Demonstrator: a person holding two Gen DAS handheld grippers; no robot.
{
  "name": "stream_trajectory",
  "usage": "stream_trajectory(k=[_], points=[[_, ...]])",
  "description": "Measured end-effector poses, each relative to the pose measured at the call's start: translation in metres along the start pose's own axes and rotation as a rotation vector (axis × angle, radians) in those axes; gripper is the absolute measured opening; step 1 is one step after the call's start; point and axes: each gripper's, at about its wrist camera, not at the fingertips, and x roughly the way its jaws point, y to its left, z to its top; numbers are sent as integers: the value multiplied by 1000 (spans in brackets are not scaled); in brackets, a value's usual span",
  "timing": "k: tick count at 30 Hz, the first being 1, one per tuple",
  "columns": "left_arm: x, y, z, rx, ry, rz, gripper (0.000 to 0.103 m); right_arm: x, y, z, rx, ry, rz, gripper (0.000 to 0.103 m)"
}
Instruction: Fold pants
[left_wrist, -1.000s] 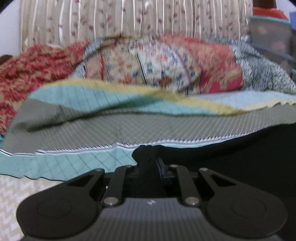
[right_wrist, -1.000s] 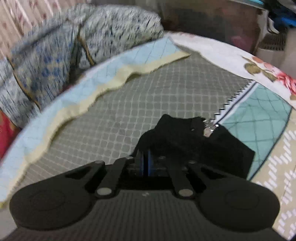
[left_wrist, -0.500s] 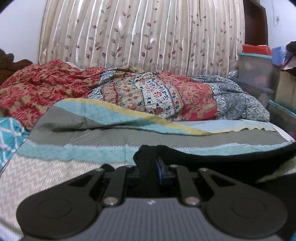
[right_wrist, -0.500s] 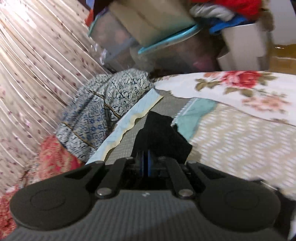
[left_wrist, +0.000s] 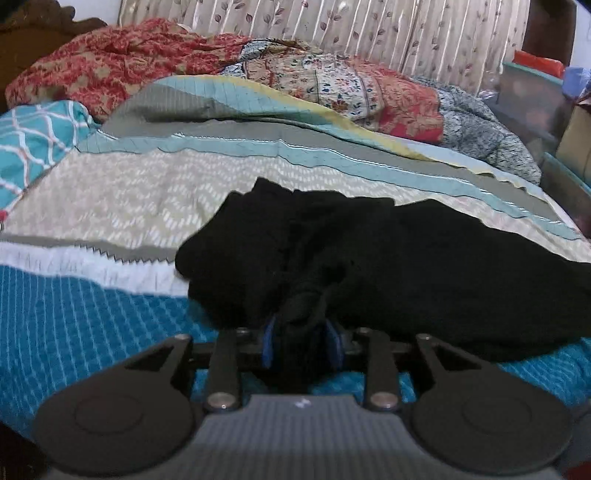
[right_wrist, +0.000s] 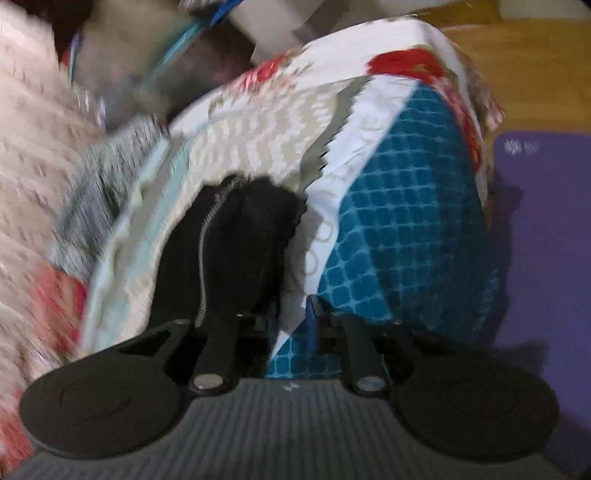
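The black pants (left_wrist: 388, 258) lie bunched on the patterned bedspread (left_wrist: 122, 206), stretching off to the right in the left wrist view. My left gripper (left_wrist: 301, 332) holds a bunch of the black cloth between its blue pads, which stand slightly apart around it. In the right wrist view the pants' zipper end (right_wrist: 229, 251) lies just left of my right gripper (right_wrist: 291, 325). That gripper's jaws stand apart with bedspread showing between them; the cloth rests against the left finger.
A heap of quilts and blankets (left_wrist: 295, 74) lies along the far side of the bed by the curtain. Plastic storage bins (left_wrist: 532, 92) stand at the right. The bed's near corner (right_wrist: 461, 155) drops to a purple mat (right_wrist: 546, 240) on the floor.
Both grippers have come down and back toward the near edge of the bed with the pants. The right gripper's jaws, shut on the cloth before, now stand apart.
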Motion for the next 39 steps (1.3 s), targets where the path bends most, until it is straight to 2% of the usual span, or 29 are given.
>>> stream_trajectory(k=[1, 2, 3, 5, 8, 11, 14, 16, 17, 18, 19, 20, 21, 22, 24, 25, 27, 29, 31, 32, 35, 37, 39], points=[[-7, 4, 0, -14, -16, -18, 33, -8, 0, 1, 23, -49, -31, 43], [-18, 10, 0, -42, -44, -40, 41, -19, 2, 2, 39, -126, -66, 52], [-29, 19, 0, -77, -72, -60, 49, -29, 4, 1, 47, -193, -76, 52], [-46, 39, 3, -156, -122, -96, 53, -47, 14, 2, 28, -291, -76, 51], [-54, 70, 16, -284, -154, -119, 60, -61, 42, -7, -83, -341, -39, 51], [-37, 92, 36, -368, -146, -139, 60, -59, 81, -32, -220, -272, 50, 51], [-5, 88, 60, -287, -105, -128, 60, -45, 124, -73, -382, -153, 134, 51], [23, 73, 67, -205, -27, -153, 67, -38, 150, -112, -473, -74, 187, 51], [37, 66, 69, -171, 10, -156, 63, -35, 157, -124, -504, -36, 207, 51], [50, 58, 70, -133, 36, -148, 30, -32, 165, -140, -534, 9, 224, 51], [60, 51, 72, -79, 47, -133, 8, -29, 172, -156, -563, 54, 236, 51], [63, 47, 74, -53, 39, -122, 7, -25, 178, -172, -590, 99, 244, 51], [56, 48, 77, -50, -13, -101, 7, -20, 182, -181, -612, 142, 253, 51], [42, 55, 82, -71, -113, -73, 7, -17, 187, -195, -634, 186, 261, 51], [16, 83, 87, -155, -296, 51, 7, -12, 190, -213, -693, 256, 276, 51], [16, 99, 87, -209, -307, 112, 7, -11, 193, -222, -725, 284, 278, 51], [31, 120, 83, -293, -212, 103, 9, -9, 196, -243, -780, 347, 267, 52], [36, 119, 74, -271, -152, 102, 10, -6, 197, -256, -806, 363, 238, 52], [29, 113, 67, -220, -159, 106, 29, -3, 200, -255, -805, 361, 244, 52], [23, 112, 64, -226, -172, 103, 43, -6, 199, -255, -801, 360, 253, 52], [2, 116, 58, -306, -204, 42, 43, -14, 202, -259, -805, 355, 301, 52], [-7, 114, 53, -355, -196, -40, 42, -21, 211, -264, -829, 362, 368, 52], [-13, 108, 46, -363, -195, -106, 42, -28, 226, -276, -885, 395, 458, 52]])
